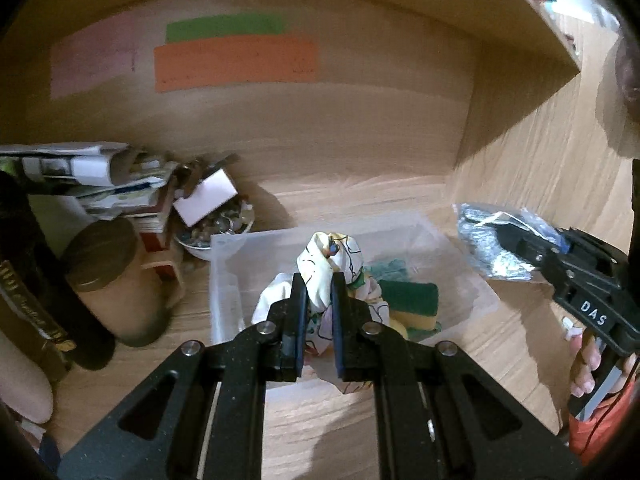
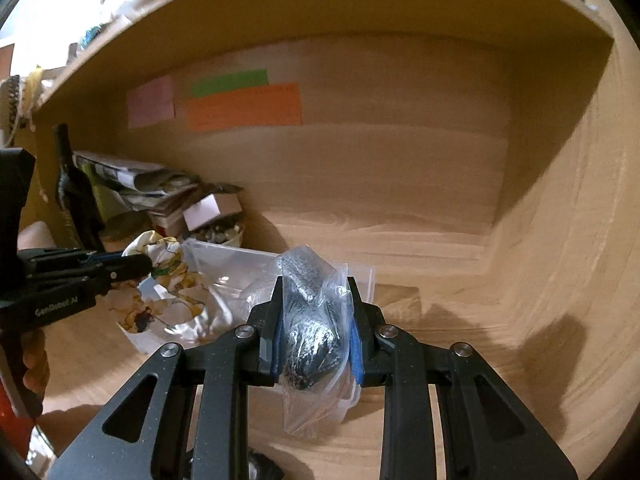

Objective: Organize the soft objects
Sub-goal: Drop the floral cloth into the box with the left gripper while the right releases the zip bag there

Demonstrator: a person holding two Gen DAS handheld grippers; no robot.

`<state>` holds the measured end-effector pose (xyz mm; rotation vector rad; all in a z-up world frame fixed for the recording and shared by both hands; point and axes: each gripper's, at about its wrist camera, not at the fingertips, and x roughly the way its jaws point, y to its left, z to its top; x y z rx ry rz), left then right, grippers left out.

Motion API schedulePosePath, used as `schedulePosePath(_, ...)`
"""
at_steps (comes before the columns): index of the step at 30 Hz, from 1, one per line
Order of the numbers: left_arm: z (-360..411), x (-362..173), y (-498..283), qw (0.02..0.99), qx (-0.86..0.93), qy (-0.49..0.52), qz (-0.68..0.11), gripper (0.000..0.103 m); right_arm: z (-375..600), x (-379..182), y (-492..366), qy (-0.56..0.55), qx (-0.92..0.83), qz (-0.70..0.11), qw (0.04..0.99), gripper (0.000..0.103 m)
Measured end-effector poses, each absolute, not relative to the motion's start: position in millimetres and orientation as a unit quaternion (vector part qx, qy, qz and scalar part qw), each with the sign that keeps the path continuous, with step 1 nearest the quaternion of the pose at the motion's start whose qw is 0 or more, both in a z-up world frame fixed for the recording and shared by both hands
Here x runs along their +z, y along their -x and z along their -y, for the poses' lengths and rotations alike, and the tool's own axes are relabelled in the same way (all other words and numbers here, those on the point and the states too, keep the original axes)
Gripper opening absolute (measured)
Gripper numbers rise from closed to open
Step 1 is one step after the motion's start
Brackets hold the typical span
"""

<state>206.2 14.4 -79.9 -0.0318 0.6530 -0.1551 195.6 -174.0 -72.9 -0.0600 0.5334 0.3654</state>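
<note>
My left gripper [image 1: 319, 300] is shut on a white flower-print cloth [image 1: 332, 258] and holds it over a clear plastic bin [image 1: 228, 276]. The cloth hangs down into the bin. A green and yellow sponge [image 1: 412, 304] lies in the bin. My right gripper [image 2: 316, 312] is shut on a clear plastic bag with a dark grey knitted item [image 2: 310, 300] inside. In the left wrist view it holds the bag [image 1: 486, 236] just right of the bin. In the right wrist view the cloth [image 2: 160, 276] and the left gripper [image 2: 136, 266] are at the left, over the bin [image 2: 224, 264].
All sits inside a wooden shelf compartment [image 1: 320, 152]. At the left stand a brown lidded jar [image 1: 116, 280], a dark bottle [image 1: 36, 280], a stack of papers [image 1: 92, 184] and a bowl of small items [image 1: 216, 232]. Coloured paper notes [image 1: 236, 62] are on the back wall.
</note>
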Motion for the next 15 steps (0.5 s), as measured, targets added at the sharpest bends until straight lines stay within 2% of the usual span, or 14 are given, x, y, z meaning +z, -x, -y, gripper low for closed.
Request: schedulePosePath(15, 7, -123, -251, 0.923, -0.074, -0.01, -0.378, 0.011, 153, -107, -255, 0.047, 0.174, -0.329, 0.927, 0.023)
